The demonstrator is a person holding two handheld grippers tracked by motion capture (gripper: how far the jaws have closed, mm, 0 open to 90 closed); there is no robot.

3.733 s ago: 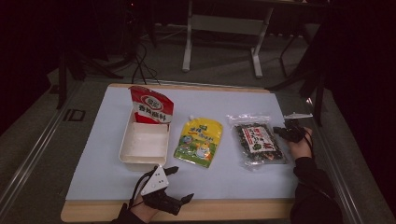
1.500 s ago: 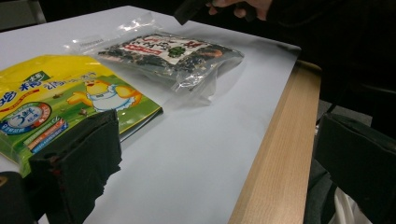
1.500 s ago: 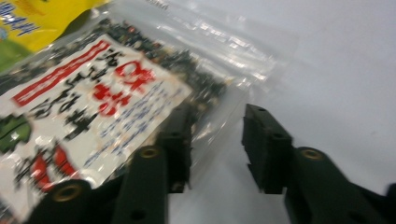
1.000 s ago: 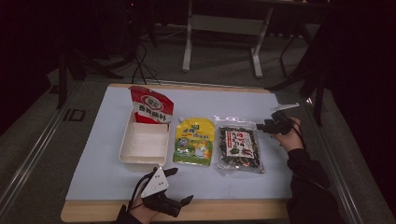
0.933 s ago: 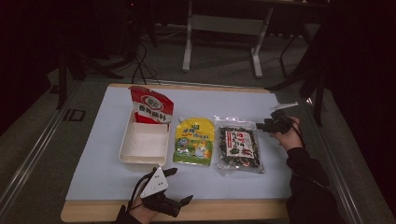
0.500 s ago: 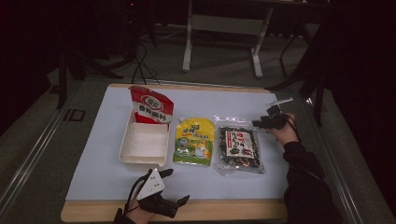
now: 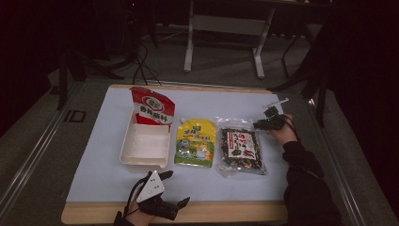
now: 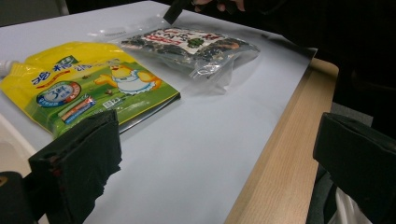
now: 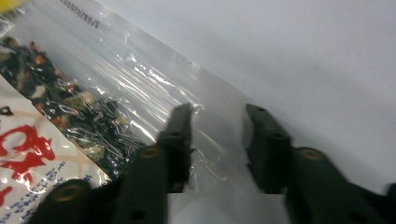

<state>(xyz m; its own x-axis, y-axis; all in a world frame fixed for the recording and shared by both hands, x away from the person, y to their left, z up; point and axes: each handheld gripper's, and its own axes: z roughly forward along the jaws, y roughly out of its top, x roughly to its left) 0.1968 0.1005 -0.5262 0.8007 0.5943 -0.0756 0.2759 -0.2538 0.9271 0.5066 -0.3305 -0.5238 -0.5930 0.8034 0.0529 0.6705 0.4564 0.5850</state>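
Between the right tongs (image 9: 215, 140), clear packet's corner (image 9: 212, 135).

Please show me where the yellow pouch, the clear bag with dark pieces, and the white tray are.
yellow pouch (image 7: 195, 142): high view, middle of its printed front.
clear bag (image 7: 241, 150): high view, on its white and red label.
white tray (image 7: 146, 147): high view, its bare floor.

Open pale-blue mat (image 7: 94, 160) lies left of the white rectangular plastic tray (image 7: 145, 147) and along the near edge. The tray, yellow spouted pouch (image 7: 195, 142) and clear dark-filled bag (image 7: 241, 149) sit nearly edge to edge, leaving only slim gaps.
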